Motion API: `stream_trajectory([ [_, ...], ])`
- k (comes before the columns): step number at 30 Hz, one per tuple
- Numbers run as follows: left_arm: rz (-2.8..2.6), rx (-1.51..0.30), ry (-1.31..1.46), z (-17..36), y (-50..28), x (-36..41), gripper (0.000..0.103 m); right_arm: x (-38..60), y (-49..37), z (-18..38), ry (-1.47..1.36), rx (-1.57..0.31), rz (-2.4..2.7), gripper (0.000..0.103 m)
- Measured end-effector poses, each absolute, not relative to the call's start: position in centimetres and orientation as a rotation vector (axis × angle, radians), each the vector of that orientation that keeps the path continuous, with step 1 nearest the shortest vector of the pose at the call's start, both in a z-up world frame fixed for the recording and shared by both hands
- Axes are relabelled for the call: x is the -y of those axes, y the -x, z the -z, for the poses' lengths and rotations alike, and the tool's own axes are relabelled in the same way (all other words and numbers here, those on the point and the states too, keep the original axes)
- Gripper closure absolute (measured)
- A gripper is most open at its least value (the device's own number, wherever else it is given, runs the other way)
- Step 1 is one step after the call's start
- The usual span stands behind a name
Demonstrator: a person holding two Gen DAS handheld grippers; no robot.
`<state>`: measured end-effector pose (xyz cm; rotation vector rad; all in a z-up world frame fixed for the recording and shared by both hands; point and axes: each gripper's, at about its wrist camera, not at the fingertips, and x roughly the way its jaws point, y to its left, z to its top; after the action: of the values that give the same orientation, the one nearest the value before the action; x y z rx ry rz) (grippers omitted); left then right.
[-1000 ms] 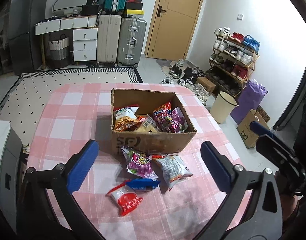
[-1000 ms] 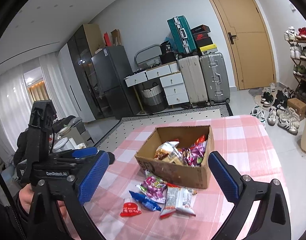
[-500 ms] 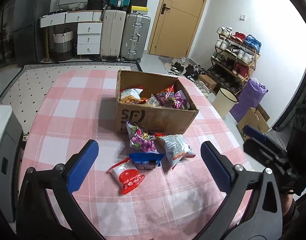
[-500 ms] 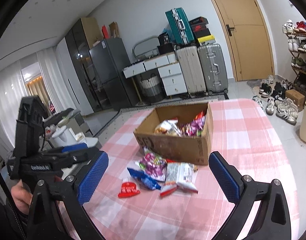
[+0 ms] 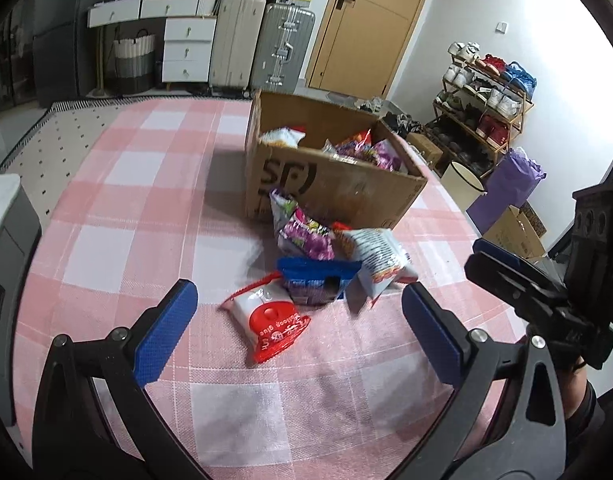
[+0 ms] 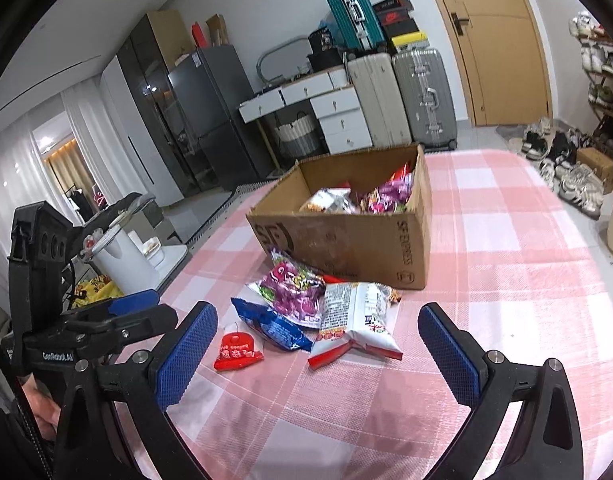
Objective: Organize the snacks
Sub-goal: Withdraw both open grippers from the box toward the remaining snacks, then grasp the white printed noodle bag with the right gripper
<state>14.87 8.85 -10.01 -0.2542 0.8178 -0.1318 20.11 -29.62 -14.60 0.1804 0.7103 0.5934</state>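
My left tongs (image 5: 296, 322) hung spread wide and empty over the pink-checked cloth surface (image 5: 146, 208). Just ahead lay a red-and-white packet (image 5: 268, 322), a blue pouch (image 5: 318, 280), a purple bag (image 5: 304, 234) and a white bag (image 5: 376, 258), beside the brown cardboard box (image 5: 330, 188).

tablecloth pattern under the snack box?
Pink-and-white check tablecloth, with the cardboard box standing on it. Clearest in the right wrist view.

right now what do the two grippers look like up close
Both are black plastic frames with silver bolts and two fingers padded in textured blue. The left gripper carries white lettering on its body, readable from the right wrist view. The right gripper has a boxy black block with round holes on top.
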Motion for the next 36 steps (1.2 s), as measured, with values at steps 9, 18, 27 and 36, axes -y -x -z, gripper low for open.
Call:
stream_trajectory([
  [9,0.125,-0.867,0.287,13.1,-16.7,-10.0,0.001,28.5,-23.5,17.7,-0.169,-0.799,-0.586,0.001],
  [18,0.127,-0.907,0.32,15.2,-18.0,-11.0,0.001,27.2,-27.7,20.5,-0.158,-0.891,-0.572,0.001],
  [27,0.124,-0.934,0.334,16.6,-18.8,-11.7,0.001,25.4,-29.4,22.3,-0.128,-0.936,-0.586,0.01],
  [36,0.12,-0.935,0.336,16.9,-18.5,-11.7,0.001,25.5,-29.9,23.8,-0.141,-0.977,-0.592,0.048],
])
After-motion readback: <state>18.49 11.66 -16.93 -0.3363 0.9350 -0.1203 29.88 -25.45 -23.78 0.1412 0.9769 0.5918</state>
